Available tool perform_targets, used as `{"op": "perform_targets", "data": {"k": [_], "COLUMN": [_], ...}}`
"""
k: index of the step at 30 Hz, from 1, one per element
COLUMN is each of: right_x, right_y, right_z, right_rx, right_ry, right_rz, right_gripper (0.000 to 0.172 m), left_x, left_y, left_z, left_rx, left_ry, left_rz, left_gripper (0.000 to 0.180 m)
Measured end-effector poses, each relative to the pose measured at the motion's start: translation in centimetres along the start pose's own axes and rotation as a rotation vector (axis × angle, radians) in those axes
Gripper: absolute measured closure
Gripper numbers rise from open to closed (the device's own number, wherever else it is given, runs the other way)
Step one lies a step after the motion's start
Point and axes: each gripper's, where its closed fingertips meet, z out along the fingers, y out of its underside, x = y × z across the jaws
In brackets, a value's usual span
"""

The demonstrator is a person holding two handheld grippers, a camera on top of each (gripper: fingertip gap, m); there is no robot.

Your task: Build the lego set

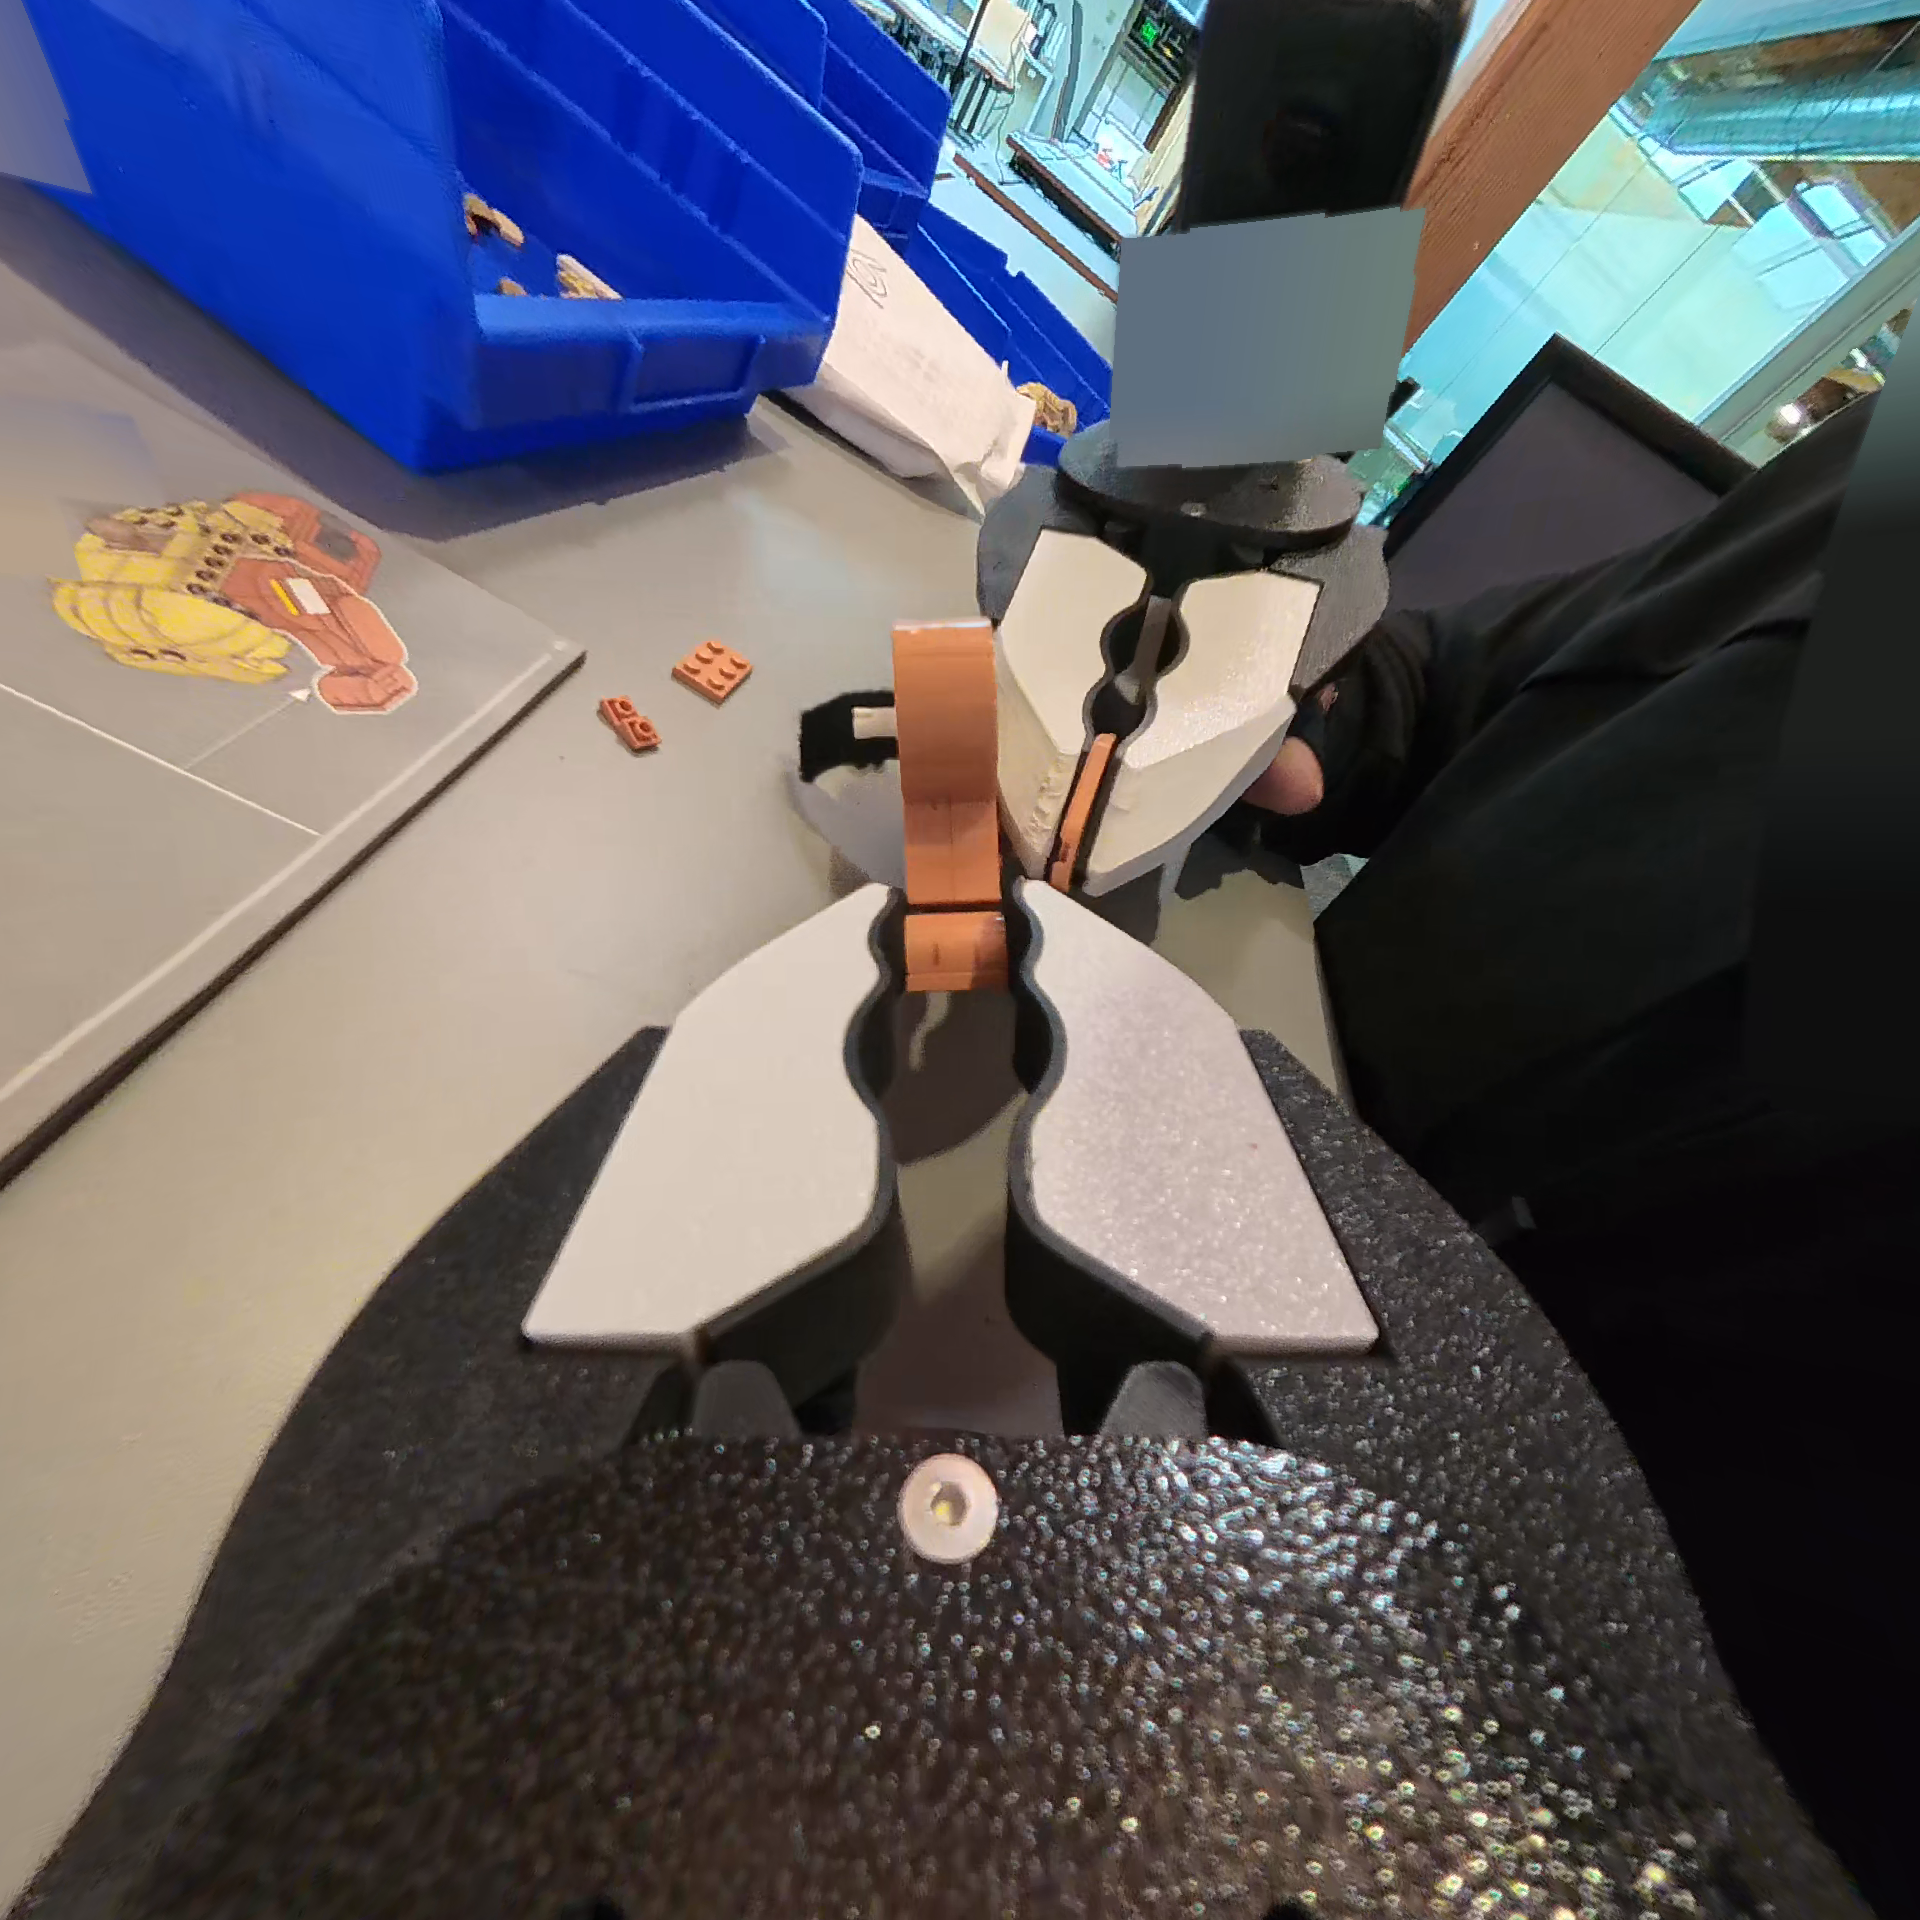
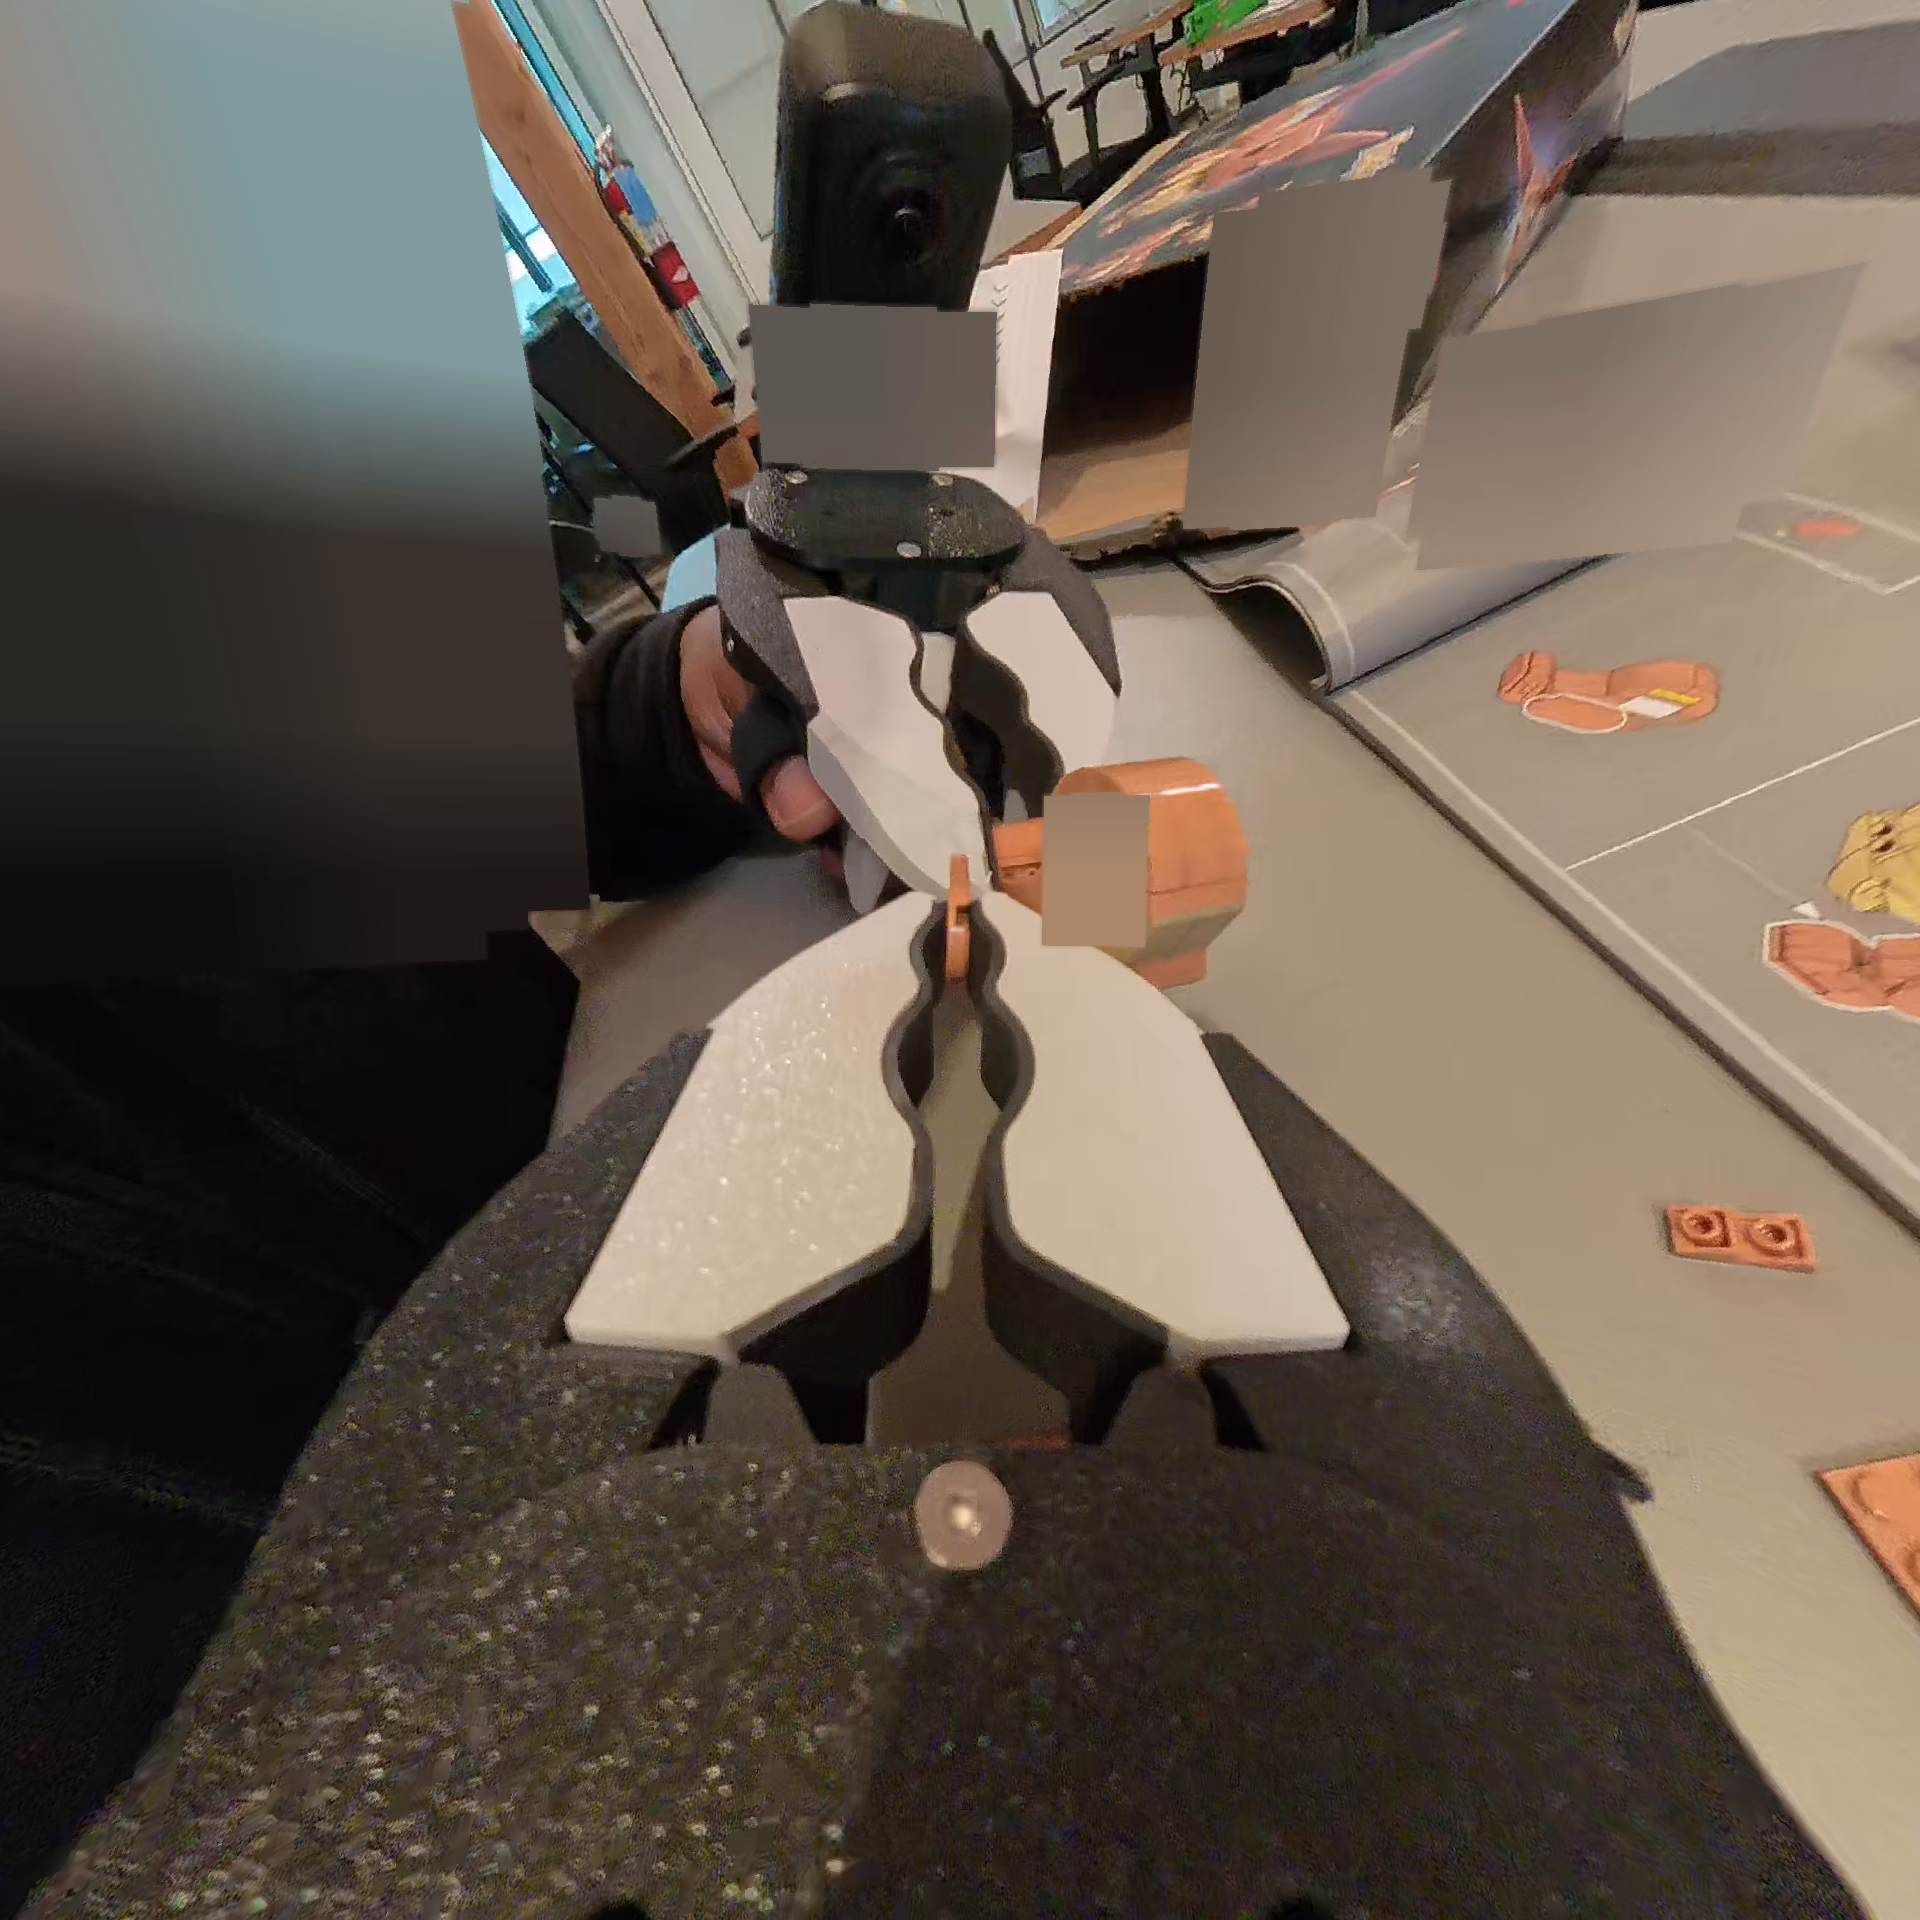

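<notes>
The left gripper [image 1: 954, 951] is clamped on the narrow end of an orange brick assembly [image 1: 943, 769], keeping it raised off the grey table [image 1: 436, 1039]. Just right of it, the right gripper [image 2: 958, 951] pinches a thin orange plate [image 2: 957, 940] edge-on, seemingly lined up to meet the assembly
</notes>
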Motion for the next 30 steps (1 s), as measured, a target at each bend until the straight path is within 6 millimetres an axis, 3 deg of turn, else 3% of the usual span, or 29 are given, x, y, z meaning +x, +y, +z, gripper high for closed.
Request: {"op": "perform_targets", "data": {"k": [9,15,21,30], "right_x": [-0.1,-0.1,0.4,-0.1], "right_y": [0.2,0.7,1.1,0.9], "right_z": [0.1,0.1,-0.2,-0.3], "right_rx": [-0.004,-0.047,-0.087,-0.093], "right_ry": [-0.058,-0.044,0.032,0.119], "right_rz": [0.154,0.147,0.029,-0.277], "right_gripper": [0.169,0.169,0.169,0.169], "left_x": [-0.1,-0.1,0.4,1.4], "left_y": [0.2,0.0,-0.8,-1.2], "left_z": [0.1,0.0,-0.4,-0.7], "left_rx": [-0.008,0.002,0.051,0.062], "left_ry": [0.002,0.003,0.031,-0.023], "left_rz": [-0.025,-0.025,0.023,0.355], "left_gripper": [0.163,0.164,0.163,0.163]}}
